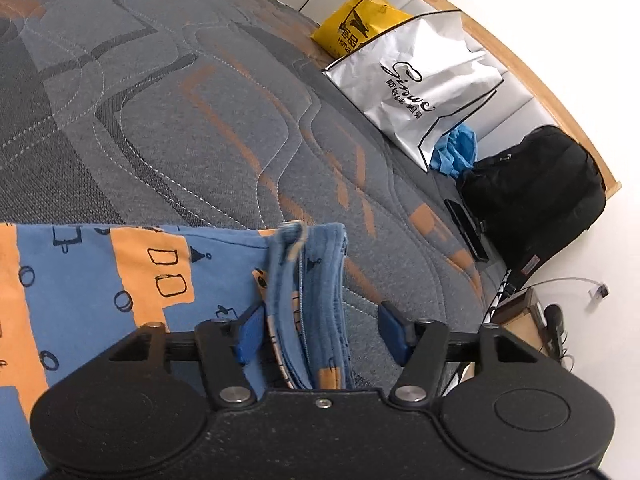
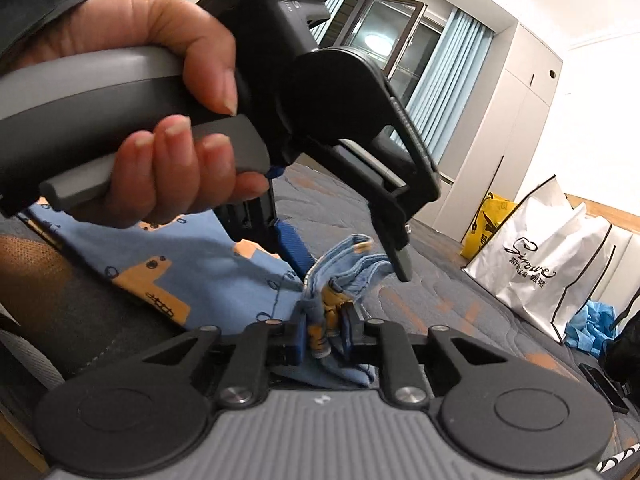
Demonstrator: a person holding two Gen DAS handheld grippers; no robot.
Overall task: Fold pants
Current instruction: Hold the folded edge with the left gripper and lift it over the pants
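The pants (image 1: 100, 280) are blue with orange blocks and black doodles. They lie on the grey and orange mattress (image 1: 180, 100), with the blue ribbed waistband (image 1: 316, 280) bunched up. My left gripper (image 1: 320, 328) is open, its blue pads either side of the waistband. In the right wrist view the left gripper (image 2: 352, 256) hangs over the waistband (image 2: 352, 264), held by a hand (image 2: 160, 120). My right gripper (image 2: 324, 332) is shut on a fold of the pants (image 2: 200, 272) at the waistband.
A silver paper bag (image 1: 420, 80) and a yellow bag (image 1: 356, 20) stand at the mattress's far edge by the wooden frame. A blue plastic bundle (image 1: 456, 148), a black backpack (image 1: 536, 184) and a black phone (image 1: 466, 228) lie to the right. A window with blue curtains (image 2: 440, 92) is behind.
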